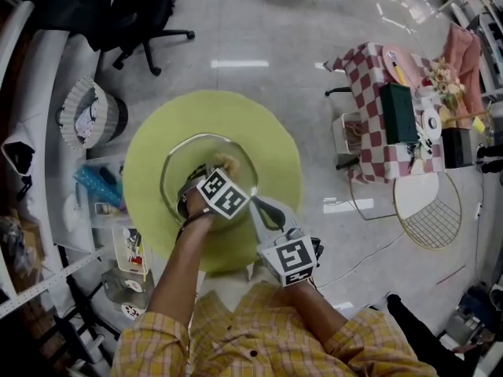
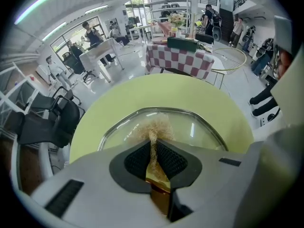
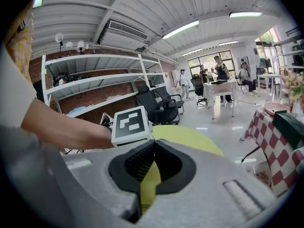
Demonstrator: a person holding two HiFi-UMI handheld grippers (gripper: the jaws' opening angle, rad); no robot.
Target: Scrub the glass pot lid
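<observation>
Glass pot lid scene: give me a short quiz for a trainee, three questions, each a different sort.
1. True or false: the right gripper is clamped on the scrubber.
2. Multiple choice: what is the left gripper pressing against the glass pot lid? A, a tan fibrous scrubber. B, a blue sponge. C, nothing.
3. Fill in the blank: the lid lies on a round table whose colour is ___.

Key: 1 false, the left gripper holds it. 2 A. 3 yellow-green.
</observation>
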